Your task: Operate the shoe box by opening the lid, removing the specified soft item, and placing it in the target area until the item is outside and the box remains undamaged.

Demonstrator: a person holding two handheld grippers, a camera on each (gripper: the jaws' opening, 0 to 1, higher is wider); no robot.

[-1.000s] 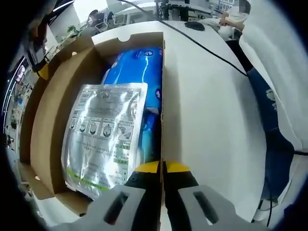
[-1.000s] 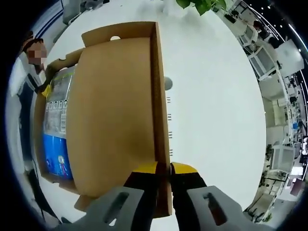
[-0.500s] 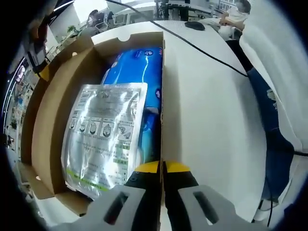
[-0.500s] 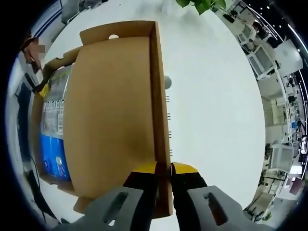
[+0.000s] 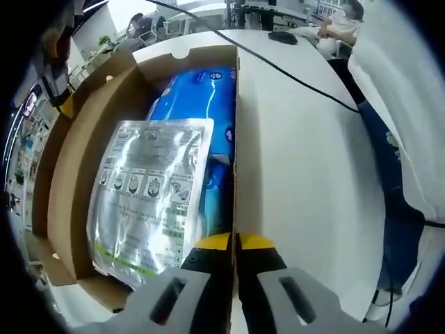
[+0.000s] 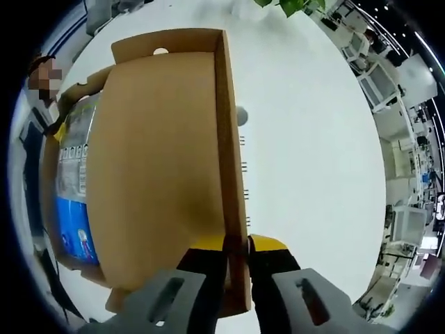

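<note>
Open shoe box (image 5: 69, 160) on white tabletop (image 5: 299, 160), silver pouch (image 5: 149, 198) over blue pack (image 5: 201, 104) inside, left gripper (image 5: 233, 243) fingers clamped on box wall, right gripper (image 6: 236, 243) fingers clamped on lid (image 6: 156, 160) edge.

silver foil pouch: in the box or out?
In. The silver foil pouch lies inside the open brown cardboard shoe box, on a blue plastic pack.
</note>
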